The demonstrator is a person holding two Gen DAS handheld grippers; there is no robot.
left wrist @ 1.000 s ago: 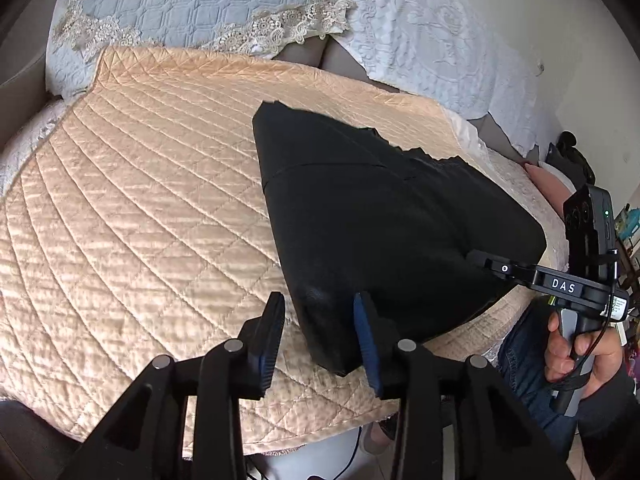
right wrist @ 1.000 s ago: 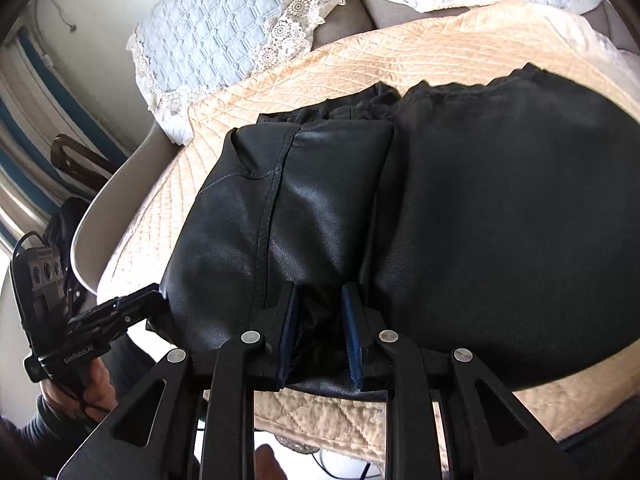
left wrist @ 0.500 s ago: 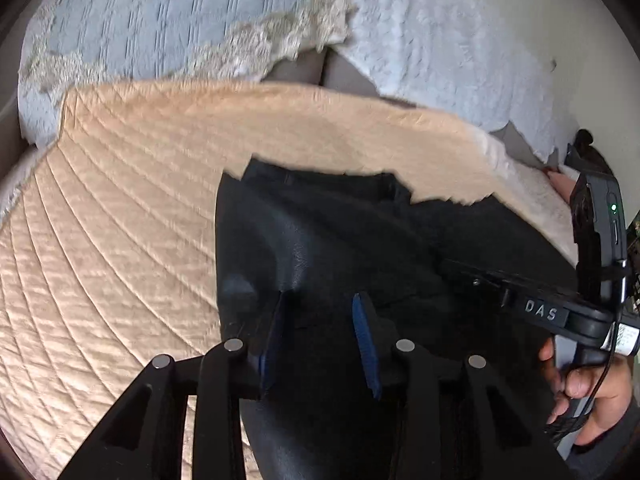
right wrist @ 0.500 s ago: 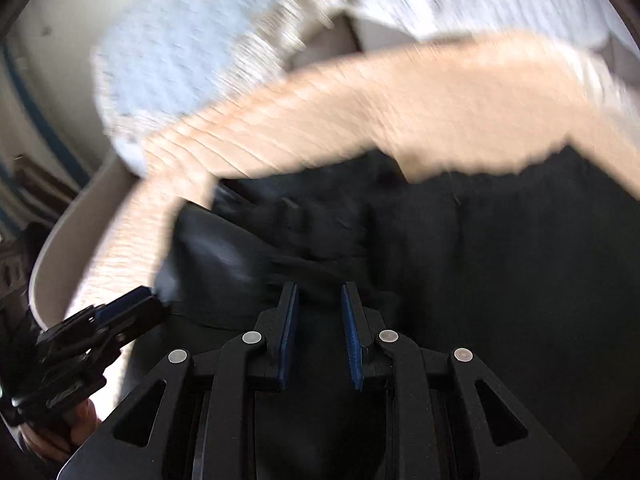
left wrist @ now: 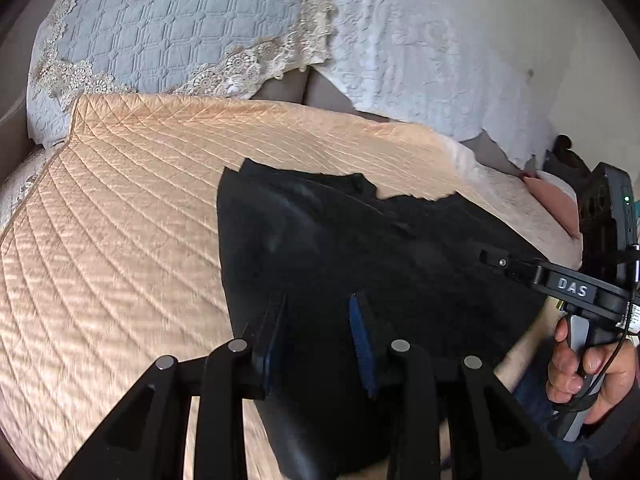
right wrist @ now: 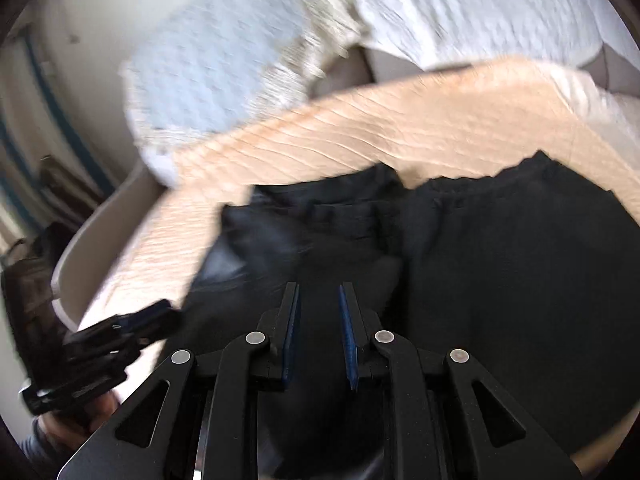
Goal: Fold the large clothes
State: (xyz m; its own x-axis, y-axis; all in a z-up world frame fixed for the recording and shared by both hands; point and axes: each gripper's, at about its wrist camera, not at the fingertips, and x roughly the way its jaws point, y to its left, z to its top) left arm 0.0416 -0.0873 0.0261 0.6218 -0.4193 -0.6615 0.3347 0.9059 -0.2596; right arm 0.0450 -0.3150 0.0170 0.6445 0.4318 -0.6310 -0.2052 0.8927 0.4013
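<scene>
A black leather-like garment [left wrist: 400, 248] lies on a peach quilted bedspread [left wrist: 120, 220]. In the left wrist view my left gripper [left wrist: 317, 300] has the garment's near edge between its blue pads. Its jaws are closing on the fabric, which hangs raised below them. My right gripper [right wrist: 318, 286] is shut on a bunched fold of the same garment [right wrist: 500, 260], whose near part is lifted off the bed. The right gripper [left wrist: 494, 259] also shows at the garment's right side, held by a hand [left wrist: 576, 372]. The left gripper [right wrist: 160, 314] appears blurred at the garment's left edge.
A blue-grey quilted pillow with lace trim [left wrist: 180, 28] and a white embossed pillow [left wrist: 432, 48] lean at the head of the bed. A pink cushion [left wrist: 556, 200] lies at the far right. Bare bedspread [right wrist: 360, 132] stretches between the garment and the pillows.
Both grippers have moved forward and up towards the pillows. The garment's near edge, which lay at the bed's edge, has risen with them. The right view has become blurred.
</scene>
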